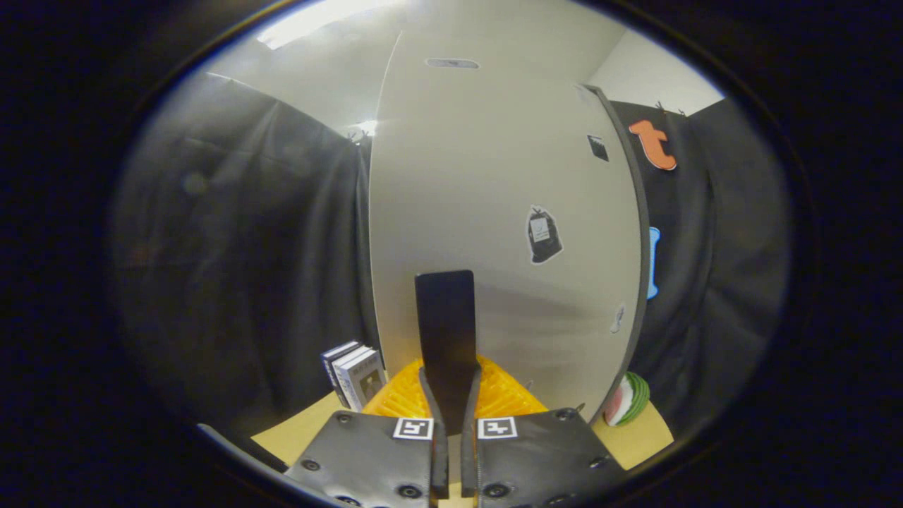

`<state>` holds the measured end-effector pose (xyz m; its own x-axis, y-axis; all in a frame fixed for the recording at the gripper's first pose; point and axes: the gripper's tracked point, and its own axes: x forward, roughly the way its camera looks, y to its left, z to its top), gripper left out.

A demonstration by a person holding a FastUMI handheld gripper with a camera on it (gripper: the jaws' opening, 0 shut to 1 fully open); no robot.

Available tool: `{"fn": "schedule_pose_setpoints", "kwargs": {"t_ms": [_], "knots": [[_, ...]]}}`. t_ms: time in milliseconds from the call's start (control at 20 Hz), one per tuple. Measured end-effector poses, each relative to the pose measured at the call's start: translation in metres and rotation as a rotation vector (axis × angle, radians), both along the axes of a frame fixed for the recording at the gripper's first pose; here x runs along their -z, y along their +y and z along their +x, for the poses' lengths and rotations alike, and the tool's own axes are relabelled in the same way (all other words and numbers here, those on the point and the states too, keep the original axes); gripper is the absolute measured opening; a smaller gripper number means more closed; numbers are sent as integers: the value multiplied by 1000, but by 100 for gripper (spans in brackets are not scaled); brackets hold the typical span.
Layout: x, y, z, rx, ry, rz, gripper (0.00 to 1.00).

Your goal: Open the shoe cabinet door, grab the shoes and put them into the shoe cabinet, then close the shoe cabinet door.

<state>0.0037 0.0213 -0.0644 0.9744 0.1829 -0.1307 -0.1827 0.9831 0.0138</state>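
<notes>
One white shoe cabinet door [451,176] stands directly ahead of the gripper [450,375], rising tall and taking up the middle of the scene, with its dark edge running down its right side. A flat black handle [444,317] stands upright against the door's lower part, and the two fingers are drawn close together on its narrow lower end, one pressing from each side, so the tongs are clamped on it. The door's face carries a black bag-shaped sticker [543,235] to the right of the handle and above it, a small dark square sticker [598,147] higher up near the right edge, and a grey oval mark [451,63] near the top. At the foot of the door, just behind the fingers, lies an orange ridged thing [509,396]; what it is cannot be told. Left of it a few books [353,374] stand upright together beside the door's left edge. To the right, past the door's dark edge, a watermelon-slice toy [628,398] rests on the tan tabletop [296,430]. Two square black-and-white markers [413,427] sit on the gripper's body, one on each side of the fingers. Black cloth hangs on both sides of the cabinet, and a ceiling light [310,21] glows above on the left.
</notes>
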Motion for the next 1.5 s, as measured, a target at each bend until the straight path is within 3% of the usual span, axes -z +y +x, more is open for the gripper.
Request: {"fn": "schedule_pose_setpoints", "kwargs": {"t_ms": [350, 950, 1500], "knots": [[-8, -58, -45, 34, 0, -5, 8], [-12, -141, -78, 229, 1, -54, 5], [-8, -214, -79, 211, 63, 27, 3]]}}
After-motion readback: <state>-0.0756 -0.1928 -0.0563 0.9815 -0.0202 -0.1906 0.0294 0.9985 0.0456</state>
